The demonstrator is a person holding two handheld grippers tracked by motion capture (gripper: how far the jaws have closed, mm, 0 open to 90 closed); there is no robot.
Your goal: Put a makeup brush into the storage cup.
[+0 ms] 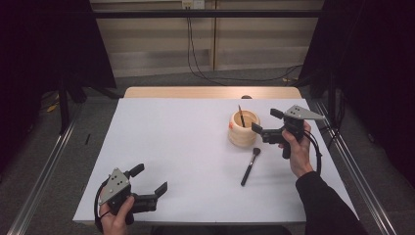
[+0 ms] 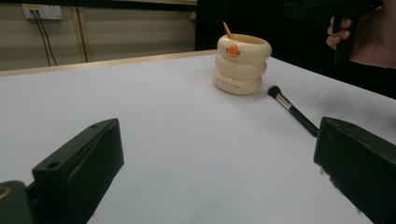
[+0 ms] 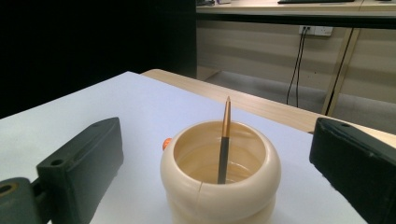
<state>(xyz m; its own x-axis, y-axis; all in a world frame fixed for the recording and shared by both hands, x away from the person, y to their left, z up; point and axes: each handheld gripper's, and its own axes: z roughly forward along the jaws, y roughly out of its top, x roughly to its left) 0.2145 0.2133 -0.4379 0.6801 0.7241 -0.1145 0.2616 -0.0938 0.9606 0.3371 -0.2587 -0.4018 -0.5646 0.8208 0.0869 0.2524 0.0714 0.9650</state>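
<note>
The right tool (image 1: 262, 122) sat right of centre in the high view, jaws spread with nothing between them, just beside the cream holder (image 1: 243, 128). Its own view looked down into that holder (image 3: 220, 172), where 1 slim brush (image 3: 225, 140) stood handle-up, leaning against the inner wall and clear of both jaws. That suggested the drop-in step for this brush was finished. The left tool (image 1: 147, 183) rested at the lower left of the high view, jaws also spread and holding nothing, well apart from everything else. A 2nd item, the black makeup brush (image 1: 250, 166), lay flat on the white counter (image 1: 176, 147) just below the holder, bristles pointing toward it; the left gripper view showed it (image 2: 292, 110) right of the ringed holder (image 2: 243, 65). The next move likely called for lowering the right tool over that handle, jaws straddling it crosswise, then pinching and lifting it to tip bristle end up into the holder
</note>
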